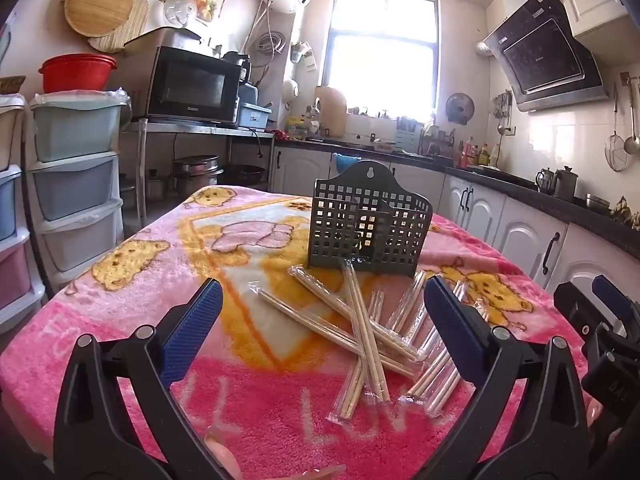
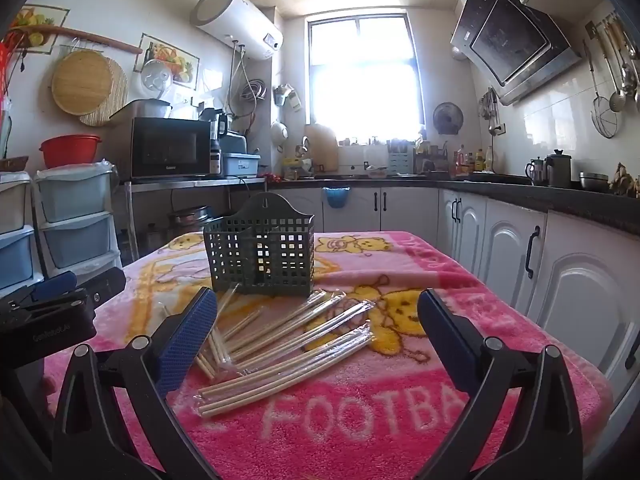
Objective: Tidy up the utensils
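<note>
At the bottom of the right wrist frame, "FOOTBA" reads on the pink blanket (image 2: 360,432), where plastic-wrapped pale chopsticks (image 2: 288,344) lie heaped before a dark grid holder (image 2: 260,256), both claws, left (image 1: 320,328) and right (image 2: 316,336), spread wide, gripping nothing.

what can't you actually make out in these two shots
- Holder inside: both views look through its grid wall against the window glare, so whether it holds anything is unclear.
- Chopstick pile: left wrist view, the left gripper finger covers the pile's right side; overlapping wrappers prevent a count.
- Chopstick ends: right wrist view, hidden behind the right gripper finger.
- Blanket lettering: cut off by both fingers.
</note>
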Demonstrator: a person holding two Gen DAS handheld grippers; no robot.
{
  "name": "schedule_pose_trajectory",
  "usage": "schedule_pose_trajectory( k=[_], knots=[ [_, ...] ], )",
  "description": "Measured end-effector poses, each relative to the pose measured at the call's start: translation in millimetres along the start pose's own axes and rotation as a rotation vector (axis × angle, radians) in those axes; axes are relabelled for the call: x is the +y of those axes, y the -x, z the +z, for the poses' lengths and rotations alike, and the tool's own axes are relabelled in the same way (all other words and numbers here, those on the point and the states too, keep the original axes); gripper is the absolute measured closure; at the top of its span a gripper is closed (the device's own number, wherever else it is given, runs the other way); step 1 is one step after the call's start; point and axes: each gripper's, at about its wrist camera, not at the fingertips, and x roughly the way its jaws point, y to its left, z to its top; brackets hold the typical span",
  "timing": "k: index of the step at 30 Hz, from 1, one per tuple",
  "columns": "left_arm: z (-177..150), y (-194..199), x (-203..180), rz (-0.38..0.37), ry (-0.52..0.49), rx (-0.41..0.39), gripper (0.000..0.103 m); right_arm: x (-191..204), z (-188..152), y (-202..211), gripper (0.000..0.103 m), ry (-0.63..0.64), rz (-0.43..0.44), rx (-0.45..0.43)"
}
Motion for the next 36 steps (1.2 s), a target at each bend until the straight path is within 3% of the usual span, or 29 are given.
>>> schedule_pose_trajectory(
  k=[36],
  knots=[
    [-3,-2,0,-0.005,-0.001,0.009,0.01,2,7,8,0.006,0.025,-0.018,-0.023]
  ],
)
